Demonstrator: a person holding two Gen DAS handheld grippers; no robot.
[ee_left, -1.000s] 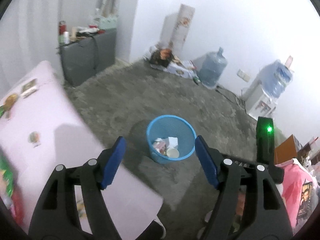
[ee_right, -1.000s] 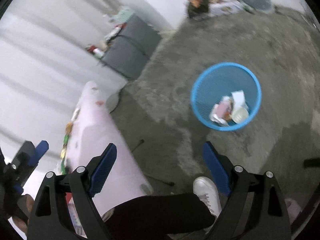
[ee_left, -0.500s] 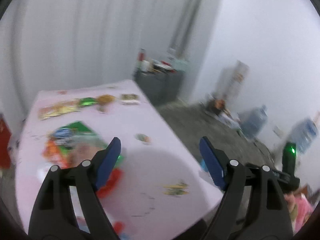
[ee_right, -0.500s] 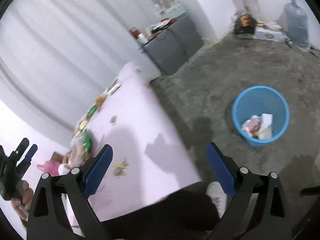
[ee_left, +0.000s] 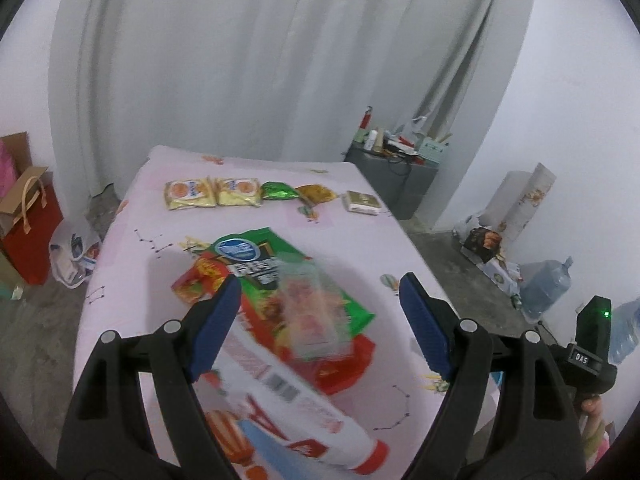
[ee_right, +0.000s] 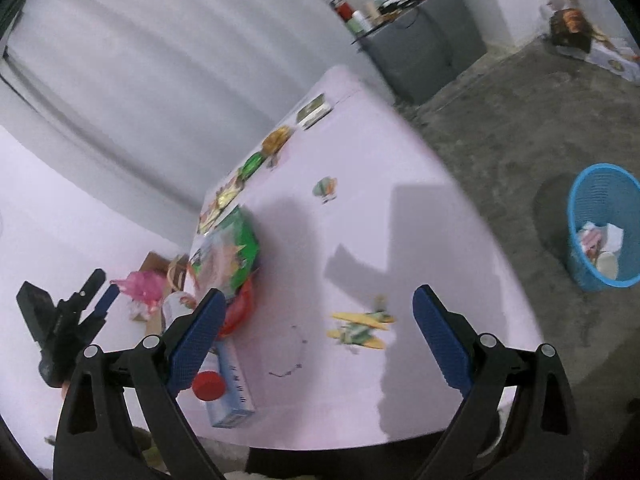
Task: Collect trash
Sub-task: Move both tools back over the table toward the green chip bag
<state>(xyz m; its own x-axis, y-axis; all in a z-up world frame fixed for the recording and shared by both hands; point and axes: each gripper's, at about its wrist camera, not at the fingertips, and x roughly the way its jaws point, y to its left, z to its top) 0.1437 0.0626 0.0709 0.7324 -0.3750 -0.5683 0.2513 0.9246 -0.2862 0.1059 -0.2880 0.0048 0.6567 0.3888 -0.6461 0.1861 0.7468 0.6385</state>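
We have swung both grippers from the blue bin (ee_right: 606,228) back over the pink table (ee_left: 360,224). Left gripper (ee_left: 320,320) and right gripper (ee_right: 316,340) are spread and empty; wrapper pile (ee_left: 280,292) on that table is next.

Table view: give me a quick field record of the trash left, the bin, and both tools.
table: pink cloth
near pile: green snack bag over red wrappers, white tube with red cap
far row: two yellow packets, green wrapper, brown wrapper, small box
bin: blue basket on floor, trash inside
left tool: open, empty
right tool: open, empty
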